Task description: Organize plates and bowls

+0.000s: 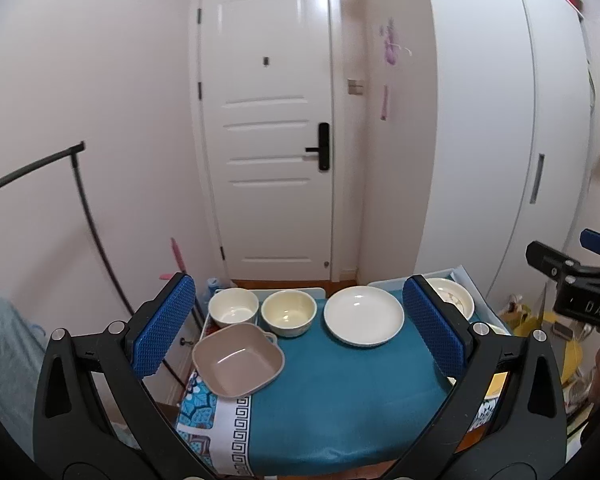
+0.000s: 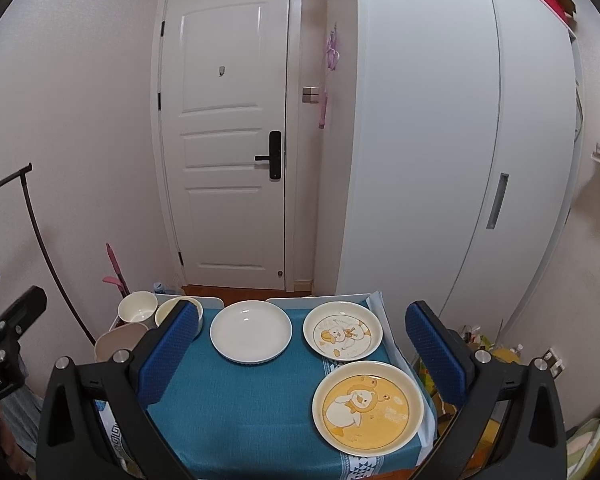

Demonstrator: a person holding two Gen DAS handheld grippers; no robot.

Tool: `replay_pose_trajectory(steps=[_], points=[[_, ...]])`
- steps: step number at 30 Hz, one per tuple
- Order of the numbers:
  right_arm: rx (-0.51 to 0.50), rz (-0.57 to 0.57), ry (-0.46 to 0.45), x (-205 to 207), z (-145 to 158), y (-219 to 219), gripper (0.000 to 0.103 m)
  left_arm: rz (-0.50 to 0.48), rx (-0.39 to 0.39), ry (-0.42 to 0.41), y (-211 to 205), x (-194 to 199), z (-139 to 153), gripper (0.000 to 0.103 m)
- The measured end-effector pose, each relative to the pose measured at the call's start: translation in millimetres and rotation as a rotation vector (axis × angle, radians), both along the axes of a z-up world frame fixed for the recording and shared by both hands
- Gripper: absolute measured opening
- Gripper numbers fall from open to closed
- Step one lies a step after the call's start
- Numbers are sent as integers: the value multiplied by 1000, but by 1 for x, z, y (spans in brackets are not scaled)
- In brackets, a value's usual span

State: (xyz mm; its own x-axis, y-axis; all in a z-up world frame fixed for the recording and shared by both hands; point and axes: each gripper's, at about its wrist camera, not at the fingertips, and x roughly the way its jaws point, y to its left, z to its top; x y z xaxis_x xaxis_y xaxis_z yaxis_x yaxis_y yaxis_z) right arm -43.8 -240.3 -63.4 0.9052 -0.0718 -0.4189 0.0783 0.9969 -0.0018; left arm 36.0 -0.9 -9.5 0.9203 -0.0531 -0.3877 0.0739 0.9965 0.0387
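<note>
Nearest, on the blue cloth (image 2: 236, 412), the yellow duck plate (image 2: 367, 406) lies flat at the right front corner, face up. Behind it, the paler duck plate (image 2: 342, 330) lies flat, with the plain white plate (image 2: 251, 331) beside it at centre. To the left, the square tan bowl (image 1: 238, 359) sits upright, one corner toward the camera. Furthest back, two cream round bowls (image 1: 233, 306) (image 1: 288, 312) stand upright, side by side. Left gripper (image 1: 300, 328) and right gripper (image 2: 304, 354) are both above the table edge, level, fingers spread wide, empty. White door (image 1: 268, 132) stands beyond.
</note>
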Motion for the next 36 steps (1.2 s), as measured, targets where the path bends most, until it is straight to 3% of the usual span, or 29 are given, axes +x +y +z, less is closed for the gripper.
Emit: replay_pose_trajectory(steps=[7,10,14,21,25,27,29,36], points=[[74,-99,-40,7,-8,-51,103,-130,36,50,-32,44,-1,103],[59,-162,50,18,-26,-75,103,-219,40,120,-54,74,-18,103],[72,-180,185,33,-63,-114,103,-332,18,276,-91,112,-62,103],[190,-136,397,53,-142,-187,102,-477,14,610,-171,146,-175,103],[293,-48,529,71,-192,-221,86,-475,-34,770,-201,158,-234,97],[337,1,597,81,-218,-235,70,-446,-51,849,-218,164,-264,88],[372,66,649,90,-237,-244,62,-420,-67,900,-227,165,-282,82],[389,227,747,118,-272,-255,44,-329,-105,957,-252,170,-318,65]])
